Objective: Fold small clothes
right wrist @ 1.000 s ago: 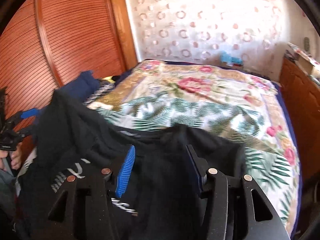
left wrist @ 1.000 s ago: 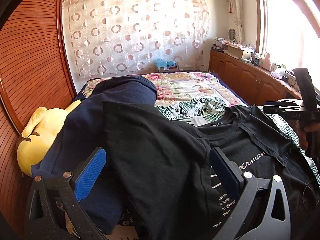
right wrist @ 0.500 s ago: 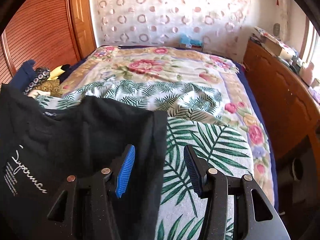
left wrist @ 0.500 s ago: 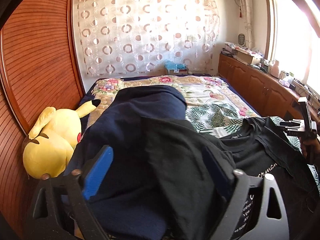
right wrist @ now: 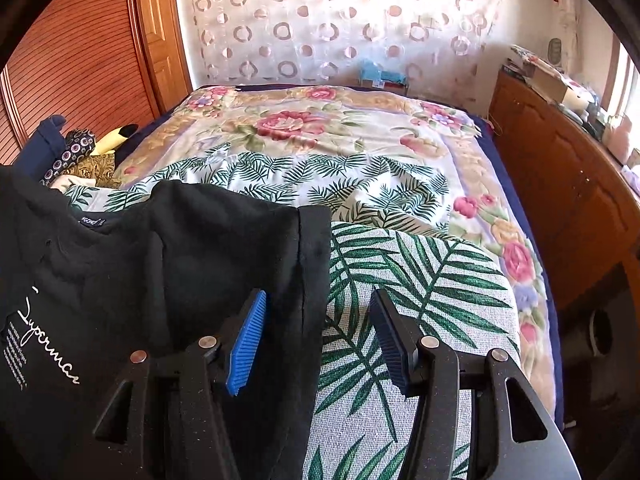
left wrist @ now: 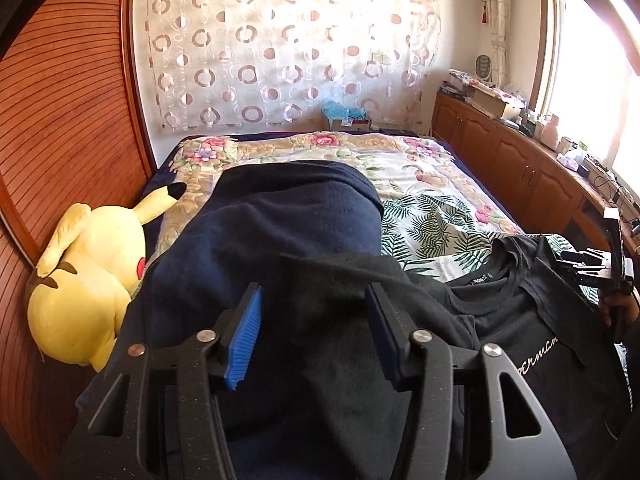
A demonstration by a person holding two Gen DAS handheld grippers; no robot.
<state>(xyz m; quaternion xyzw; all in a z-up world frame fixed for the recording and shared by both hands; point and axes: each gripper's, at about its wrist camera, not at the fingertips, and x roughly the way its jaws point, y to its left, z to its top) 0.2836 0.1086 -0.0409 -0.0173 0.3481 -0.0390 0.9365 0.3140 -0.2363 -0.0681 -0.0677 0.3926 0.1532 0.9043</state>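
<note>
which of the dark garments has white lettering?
The black T-shirt, script printed across its chest. The navy fleece garment beside the yellow plush is plain.

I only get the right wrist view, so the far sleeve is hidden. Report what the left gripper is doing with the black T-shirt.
Observer: The left gripper has just been closing its jaws around a fold of the black T-shirt; whether it's pinched yet, I can't tell.
Operator: Tell me what's under that fold.
Observer: A navy garment, bunched beneath it.
Operator: Name anything beside it.
Observer: A yellow plush toy, by the wood panelling.
</note>
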